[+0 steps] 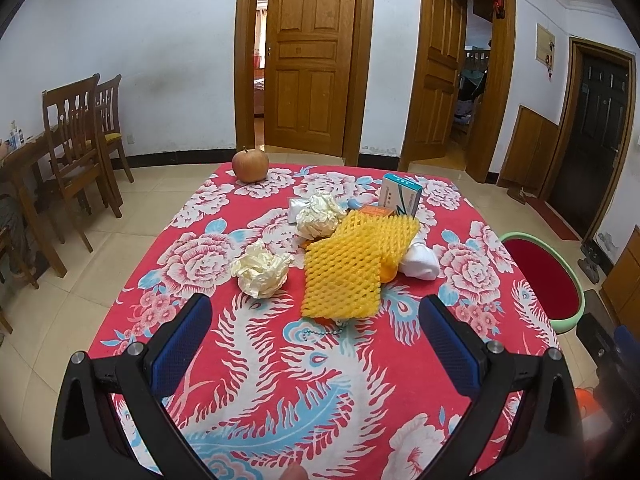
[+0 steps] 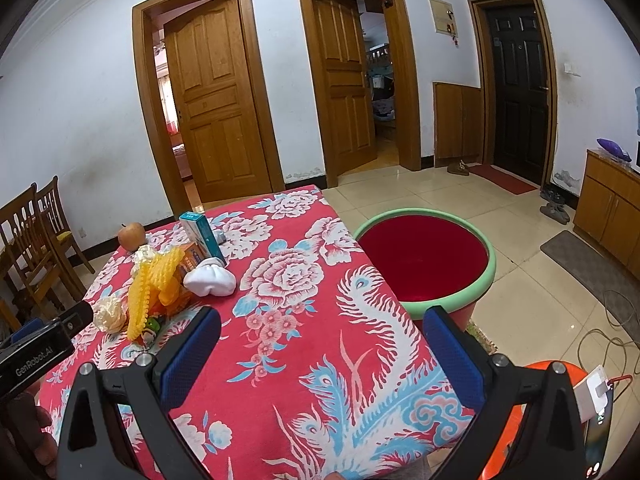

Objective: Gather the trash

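Both jaws spread wide, empty, above the counter (image 1: 280, 380).
Ahead of left gripper (image 1: 316, 332): yellow foam net (image 1: 344, 276), crumpled paper ball (image 1: 262, 270); basin (image 2: 424, 256) beyond right gripper (image 2: 320, 344).

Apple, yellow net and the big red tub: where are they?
apple (image 1: 250, 165), left wrist view, middle of its skin
yellow net (image 1: 343, 276), left wrist view, centre of the front sheet
red tub (image 2: 487, 276), right wrist view, green rim

A lived-in family home — panelled wooden interior doors (image 1: 308, 56) open onto bedrooms, carved wooden dining chairs (image 1: 76, 136) stand on pale floor tiles (image 2: 516, 216), worn shoes (image 2: 554, 206) wait by the dark entrance door (image 2: 516, 88) — a red floral tablecloth (image 2: 304, 280) covers the table
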Action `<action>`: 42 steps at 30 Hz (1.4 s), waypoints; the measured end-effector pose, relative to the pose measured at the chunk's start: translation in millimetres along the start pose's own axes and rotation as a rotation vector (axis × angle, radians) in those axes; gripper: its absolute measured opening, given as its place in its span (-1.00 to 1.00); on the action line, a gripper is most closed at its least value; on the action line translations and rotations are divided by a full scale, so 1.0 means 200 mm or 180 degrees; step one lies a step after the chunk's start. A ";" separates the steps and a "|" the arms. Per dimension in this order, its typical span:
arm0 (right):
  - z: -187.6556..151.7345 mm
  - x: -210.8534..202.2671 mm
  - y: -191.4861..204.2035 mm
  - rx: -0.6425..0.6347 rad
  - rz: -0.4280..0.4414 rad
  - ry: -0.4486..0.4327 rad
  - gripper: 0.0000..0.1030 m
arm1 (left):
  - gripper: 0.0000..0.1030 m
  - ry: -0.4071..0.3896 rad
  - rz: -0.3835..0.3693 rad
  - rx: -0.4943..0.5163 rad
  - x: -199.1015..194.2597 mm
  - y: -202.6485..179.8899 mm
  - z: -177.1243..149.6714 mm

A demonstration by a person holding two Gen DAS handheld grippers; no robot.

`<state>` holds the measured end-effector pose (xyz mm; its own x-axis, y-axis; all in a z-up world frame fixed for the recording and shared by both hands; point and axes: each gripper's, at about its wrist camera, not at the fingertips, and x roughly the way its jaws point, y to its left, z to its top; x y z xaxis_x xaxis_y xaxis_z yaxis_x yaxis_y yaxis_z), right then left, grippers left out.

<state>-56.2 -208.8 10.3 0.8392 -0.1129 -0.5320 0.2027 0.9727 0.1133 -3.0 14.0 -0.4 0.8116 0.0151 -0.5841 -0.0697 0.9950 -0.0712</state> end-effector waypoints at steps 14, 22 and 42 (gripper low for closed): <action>0.00 0.00 0.00 -0.0002 0.0001 -0.0001 1.00 | 0.97 0.0015 0.0001 0.0010 0.00 0.00 0.00; 0.00 0.00 0.00 -0.0002 0.0000 0.0003 1.00 | 0.97 0.0018 -0.0001 0.0015 0.00 0.00 0.00; 0.02 0.08 0.01 -0.0082 0.0007 0.0090 1.00 | 0.97 0.0219 -0.0100 0.0077 0.15 0.08 0.05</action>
<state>-40.0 -209.6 5.2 0.8249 -0.1052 -0.5554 0.1873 0.9779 0.0930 25.3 30.7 -10.5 0.7714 -0.0223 -0.6360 -0.0300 0.9970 -0.0713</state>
